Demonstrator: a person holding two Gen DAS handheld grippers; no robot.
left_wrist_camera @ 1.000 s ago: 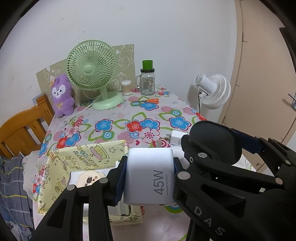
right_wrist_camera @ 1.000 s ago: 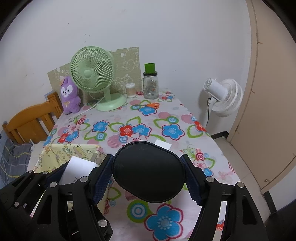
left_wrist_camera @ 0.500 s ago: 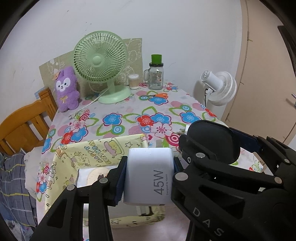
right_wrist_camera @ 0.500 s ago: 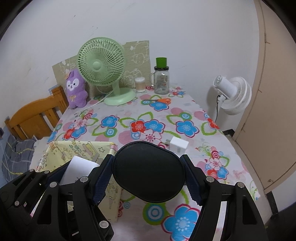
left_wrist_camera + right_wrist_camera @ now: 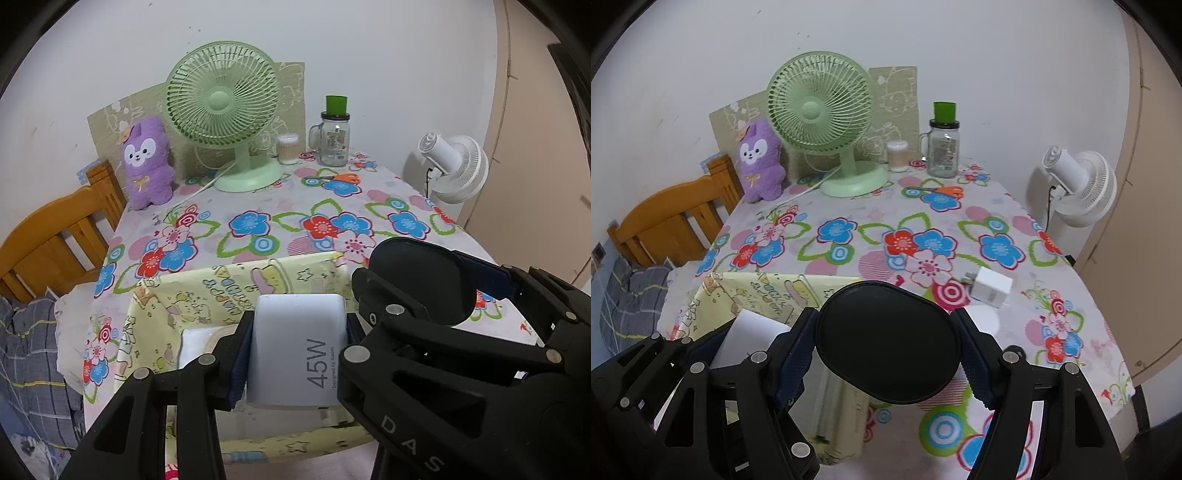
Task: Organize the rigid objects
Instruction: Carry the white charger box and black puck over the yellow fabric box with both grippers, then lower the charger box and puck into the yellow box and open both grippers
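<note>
Both of your grippers have drifted forward over the yellow cartoon-print fabric box (image 5: 207,295) since a second ago, so its open top now fills the lower part of the left wrist view. You have the flower-patterned tablecloth (image 5: 871,221) running wide and bare between that box's far wall and the pale green desk fan (image 5: 820,110), purple plush toy (image 5: 759,162) and glass jar with a green lid (image 5: 943,147) lined along the wall. On your right the cloth's edge falls away near the white floor fan (image 5: 1078,184). Your right gripper (image 5: 886,339) is clamped on a black oval case (image 5: 886,336), hanging over the box's right wall. Your left gripper (image 5: 299,350) is clamped on a white 45W charger block (image 5: 299,350), held above the box's inside, where a white item (image 5: 195,343) lies on the bottom. A small white plug adapter (image 5: 991,286) sits alone on the cloth, just right of the black case, well clear of the table's edge.
</note>
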